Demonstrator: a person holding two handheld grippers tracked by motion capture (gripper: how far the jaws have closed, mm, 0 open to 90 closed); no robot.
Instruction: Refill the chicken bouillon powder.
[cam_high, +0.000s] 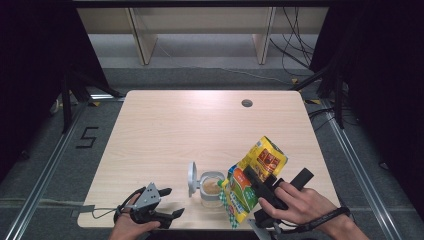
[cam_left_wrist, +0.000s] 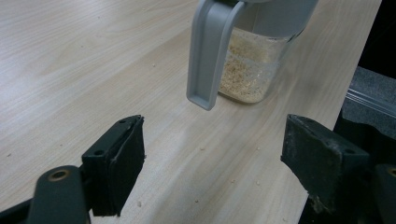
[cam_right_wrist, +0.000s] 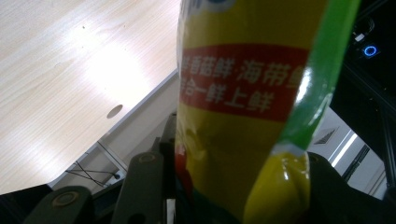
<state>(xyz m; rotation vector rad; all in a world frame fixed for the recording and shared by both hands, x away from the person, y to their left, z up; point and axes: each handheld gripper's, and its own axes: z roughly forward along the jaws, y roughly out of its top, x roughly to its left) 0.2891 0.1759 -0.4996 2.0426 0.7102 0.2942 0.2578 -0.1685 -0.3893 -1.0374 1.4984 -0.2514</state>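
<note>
Right gripper (cam_high: 260, 187) clamps the yellow-green plastic seasoning bag (cam_high: 255, 177), tilted over the clear lidded jar (cam_high: 211, 189) of granules near the table's front edge. Left gripper (cam_high: 167, 202) gapes empty. Best: tip slowly, mouth above opening.

1. The yellow packet (cam_right_wrist: 243, 107) carries a red band with white Chinese characters in two lines; the upper reads "香菇鲜·海带", its first and last characters cut off by the packet's edges.
2. The lower line on that band reads "合一鲜上鲜".
3. On the grey floor (cam_high: 45, 165), left of the table, a dark figure "5" (cam_high: 87, 137) is marked.
4. In the high view, the packet's printing is too small to read.
</note>
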